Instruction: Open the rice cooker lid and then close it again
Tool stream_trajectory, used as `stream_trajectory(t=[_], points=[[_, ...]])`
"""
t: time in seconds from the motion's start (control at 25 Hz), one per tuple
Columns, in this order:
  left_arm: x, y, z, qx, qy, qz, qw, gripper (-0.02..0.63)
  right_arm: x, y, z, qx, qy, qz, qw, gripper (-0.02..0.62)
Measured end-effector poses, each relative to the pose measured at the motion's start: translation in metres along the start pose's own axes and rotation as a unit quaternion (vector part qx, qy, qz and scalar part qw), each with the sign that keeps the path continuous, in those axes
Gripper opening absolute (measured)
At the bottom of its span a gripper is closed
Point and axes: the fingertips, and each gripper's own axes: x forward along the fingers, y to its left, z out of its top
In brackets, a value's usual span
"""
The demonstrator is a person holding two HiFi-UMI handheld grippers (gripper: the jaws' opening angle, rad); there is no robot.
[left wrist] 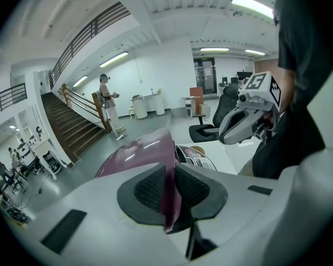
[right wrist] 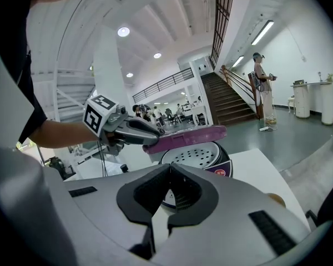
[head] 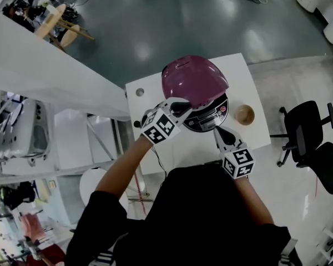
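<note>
Rice cooker (head: 211, 117) stands on the white worktop (head: 245, 73), control panel facing me. The purple lid (head: 191, 76) is part-raised. In the right gripper view it sits edge-on, with a gap between it and the holed plate (right wrist: 197, 155) in the body. My left claw (left wrist: 171, 190) is clamped on the lid's front rim, and the thin purple edge runs straight between the pads, which stand only slightly apart. My right claw (right wrist: 171, 195) is fully closed on nothing and hangs just in front of the panel, not touching it. Key relation: the rim I hold is the near, free edge. I judge that the hinge lies on the far side, so the lid swings about an axis running left to right across my view. The cooker body lies below and slightly ahead of the left claw. Closing would therefore need a downward arc, and the left claw is the one placed to make it.
</note>
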Motion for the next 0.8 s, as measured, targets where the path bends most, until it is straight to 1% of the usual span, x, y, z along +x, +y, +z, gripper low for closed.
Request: stream_trajectory(t=[0.16,0.44,0.8], points=[[0.004,-0.004,-0.005,-0.001,0.007,-0.012,0.9999,0.052,-0.002,0.003,-0.005,0.002,0.003,0.003,1.0,0.0],[0.014,-0.015,-0.016,-0.004,0.019,-0.022,0.9996,0.051,-0.003,0.001,-0.01,0.002,0.01,0.003,1.0,0.0],[0.029,-0.028,-0.029,-0.014,0.036,-0.054,0.9978,0.048,0.001,-0.009,-0.012,0.007,0.019,-0.002,1.0,0.0]])
